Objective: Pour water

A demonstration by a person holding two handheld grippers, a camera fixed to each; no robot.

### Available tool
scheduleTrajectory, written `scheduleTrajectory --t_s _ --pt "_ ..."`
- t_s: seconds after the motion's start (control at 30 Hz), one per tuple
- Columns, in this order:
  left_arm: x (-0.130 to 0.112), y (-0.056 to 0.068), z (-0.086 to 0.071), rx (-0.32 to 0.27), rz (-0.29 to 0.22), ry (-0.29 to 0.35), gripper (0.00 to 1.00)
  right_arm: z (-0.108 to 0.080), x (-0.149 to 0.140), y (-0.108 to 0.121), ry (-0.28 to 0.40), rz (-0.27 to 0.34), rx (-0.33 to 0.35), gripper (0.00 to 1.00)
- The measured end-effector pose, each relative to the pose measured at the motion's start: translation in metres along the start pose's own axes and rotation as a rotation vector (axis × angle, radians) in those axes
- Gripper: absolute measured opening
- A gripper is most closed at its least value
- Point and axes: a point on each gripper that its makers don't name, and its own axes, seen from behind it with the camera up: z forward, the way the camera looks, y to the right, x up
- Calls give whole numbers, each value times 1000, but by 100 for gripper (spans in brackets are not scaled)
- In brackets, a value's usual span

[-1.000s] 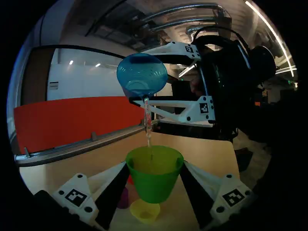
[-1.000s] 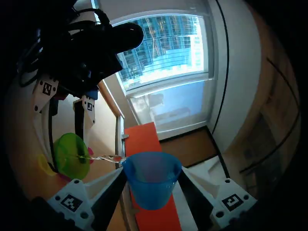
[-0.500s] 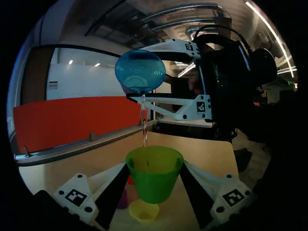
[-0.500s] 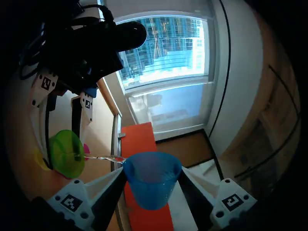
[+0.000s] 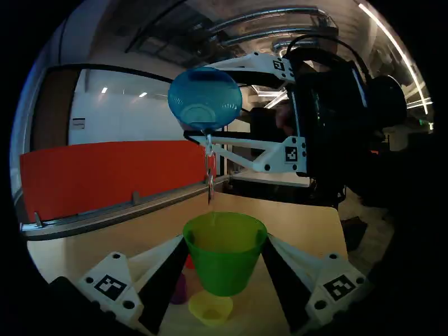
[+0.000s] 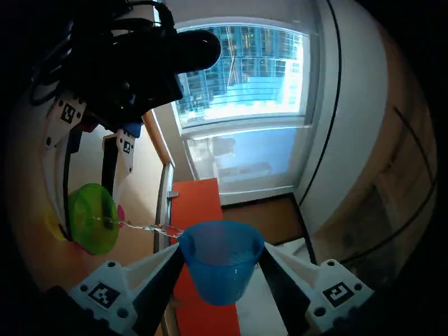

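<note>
Water (image 5: 210, 168) threads from translucent blue cup (image 5: 205, 99) toward tapered green cup (image 5: 225, 257).

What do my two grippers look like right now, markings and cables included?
Both the left gripper and the right gripper have white triangular fingers with black inner pads and square black-and-white tags. Each body is black and bulky, with black cables looping over it.
</note>
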Motion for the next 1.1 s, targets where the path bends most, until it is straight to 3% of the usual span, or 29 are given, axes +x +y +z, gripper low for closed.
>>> scheduleTrajectory --t_s 1.1 --pt "7 -10 0 19 6 8 86 7 11 11 13 -172 -36 89"
